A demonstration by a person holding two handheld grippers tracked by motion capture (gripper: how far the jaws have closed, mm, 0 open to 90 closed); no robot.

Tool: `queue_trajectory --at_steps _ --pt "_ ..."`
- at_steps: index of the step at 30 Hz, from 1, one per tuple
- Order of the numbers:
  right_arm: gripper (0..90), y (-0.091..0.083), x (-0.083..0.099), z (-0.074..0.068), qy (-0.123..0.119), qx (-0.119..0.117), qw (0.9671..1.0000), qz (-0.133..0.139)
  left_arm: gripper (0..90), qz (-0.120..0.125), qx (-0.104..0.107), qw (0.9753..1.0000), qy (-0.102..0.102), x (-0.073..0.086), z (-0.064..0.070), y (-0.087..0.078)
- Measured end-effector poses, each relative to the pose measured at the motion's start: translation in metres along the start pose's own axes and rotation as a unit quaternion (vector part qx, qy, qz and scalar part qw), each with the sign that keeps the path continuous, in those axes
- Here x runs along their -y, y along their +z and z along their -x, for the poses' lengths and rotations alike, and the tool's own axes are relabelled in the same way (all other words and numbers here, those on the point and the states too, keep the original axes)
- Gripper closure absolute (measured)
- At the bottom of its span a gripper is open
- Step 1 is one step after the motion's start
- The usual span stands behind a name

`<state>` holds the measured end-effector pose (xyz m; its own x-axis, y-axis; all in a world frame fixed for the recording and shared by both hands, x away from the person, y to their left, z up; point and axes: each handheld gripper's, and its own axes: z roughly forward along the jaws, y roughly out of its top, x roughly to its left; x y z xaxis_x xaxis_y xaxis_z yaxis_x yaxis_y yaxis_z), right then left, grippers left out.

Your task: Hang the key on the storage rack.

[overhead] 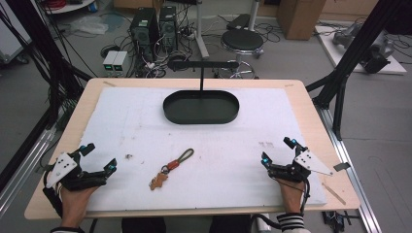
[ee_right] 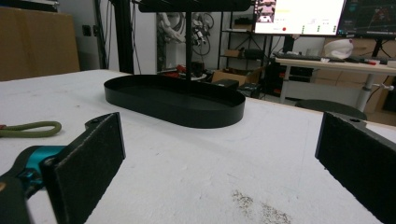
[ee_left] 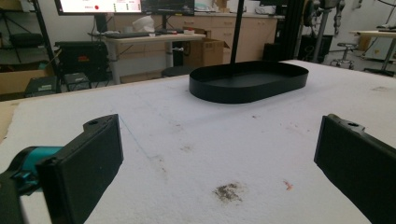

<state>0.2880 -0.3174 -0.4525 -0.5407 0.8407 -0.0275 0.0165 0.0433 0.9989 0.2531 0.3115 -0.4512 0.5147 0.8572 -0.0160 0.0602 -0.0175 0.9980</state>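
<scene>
One keychain (overhead: 171,168) lies on the white mat (overhead: 243,160) toward the desk's near edge, roughly midway between its left and right edges, with its olive loop (ee_right: 32,129) pointing away from the person and a brown tag at the near end. Bare mat lies all around it, so there is free room on every side.

The left gripper (overhead: 99,158) rests near the near-left corner, jaws spread wide with nothing between them; its own view looks over stained mat (ee_left: 229,191) toward the tray (ee_left: 250,81). The right gripper (overhead: 278,151) sits near the near-right corner, equally wide apart and holding nothing. Both are well apart from the keychain, one on each side.

One black oval tray (overhead: 201,108) stands toward the far edge, centred, with a thin T-shaped post (overhead: 202,77) rising from its far side. A broad stretch of mat separates it from the keychain. The mat stops short of the desk (overhead: 311,111) edges, leaving a wooden border.
</scene>
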Motion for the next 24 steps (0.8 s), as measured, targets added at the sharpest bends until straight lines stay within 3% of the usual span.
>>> queue_trajectory --at_steps 3,17,21,24 --pt "0.4 0.0 0.0 0.002 0.01 0.0 0.9999 0.0 1.7 -0.004 -0.004 1.0 -0.005 0.0 0.0 0.001" --pt "0.4 -0.001 0.0 0.001 0.011 0.0 0.9999 0.001 1.7 -0.019 -0.002 0.9998 -0.007 -0.003 -0.003 0.003" --pt "0.4 -0.001 0.0 0.001 0.012 0.0 0.9999 0.001 1.7 -0.012 0.008 0.9998 -0.013 -0.012 -0.004 0.003" --pt "0.4 -0.001 0.0 0.001 0.012 0.0 0.9999 0.001 1.7 -0.019 0.01 0.9998 0.002 -0.024 -0.003 0.005"
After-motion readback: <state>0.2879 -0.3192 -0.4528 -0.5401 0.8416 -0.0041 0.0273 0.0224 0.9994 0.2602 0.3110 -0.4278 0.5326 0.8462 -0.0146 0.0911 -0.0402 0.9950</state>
